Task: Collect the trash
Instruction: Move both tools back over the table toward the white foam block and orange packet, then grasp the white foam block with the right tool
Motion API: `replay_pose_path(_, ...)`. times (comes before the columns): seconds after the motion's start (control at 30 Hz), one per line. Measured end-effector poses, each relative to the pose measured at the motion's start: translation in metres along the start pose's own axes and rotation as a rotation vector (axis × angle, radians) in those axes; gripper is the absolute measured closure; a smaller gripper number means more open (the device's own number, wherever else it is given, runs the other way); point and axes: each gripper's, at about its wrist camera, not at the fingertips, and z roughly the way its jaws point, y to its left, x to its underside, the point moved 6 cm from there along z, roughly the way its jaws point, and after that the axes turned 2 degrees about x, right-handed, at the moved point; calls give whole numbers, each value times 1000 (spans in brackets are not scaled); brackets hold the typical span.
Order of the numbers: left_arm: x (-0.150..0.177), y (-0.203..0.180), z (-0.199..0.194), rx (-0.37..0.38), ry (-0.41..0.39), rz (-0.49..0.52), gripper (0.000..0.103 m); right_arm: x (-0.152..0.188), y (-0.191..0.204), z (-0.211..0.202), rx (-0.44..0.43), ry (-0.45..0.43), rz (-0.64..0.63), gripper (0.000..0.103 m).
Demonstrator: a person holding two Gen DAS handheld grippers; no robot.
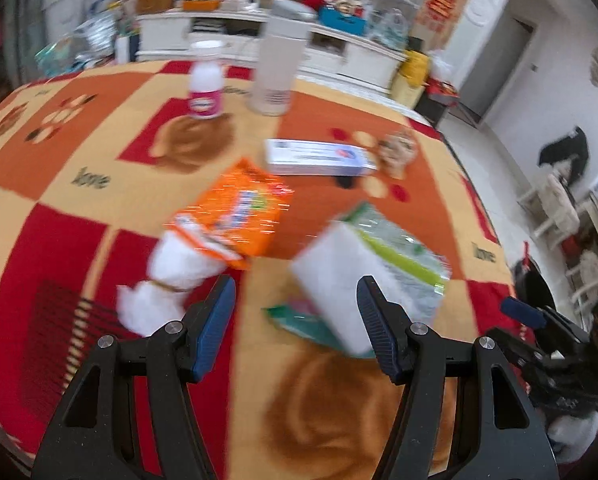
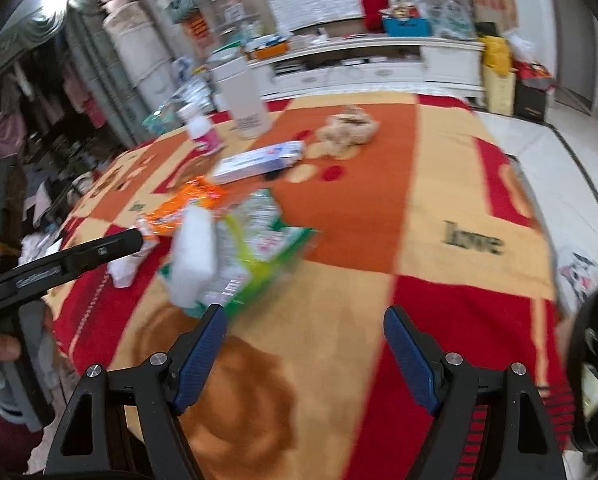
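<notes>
Lying just ahead of both open, empty sets of jaws, the clear green-printed wrapper with its white block is resting near the bench's front edge, long axis running away toward the far edge. The left gripper is sitting nearer; the right gripper is hanging off to the wrapper's right.
</notes>
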Motion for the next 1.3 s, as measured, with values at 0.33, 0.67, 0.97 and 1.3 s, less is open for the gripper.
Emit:
replay_pose_path(0.33,-24,57,9,-21,22,-85,41,-23,84,35,-48,13,-202,24)
replay_pose_path(0.67,-50,70,45,37,96,-67,41,-28,106,81,39,62,-306,25)
replay_pose_path(0.97,-72,62,89,77,190,-19,41,-24,99,99,68,92,-321,45)
replay_pose_path(1.3,-76,53,111,94,248,4,87,-30,95,82,-38,47,-250,51)
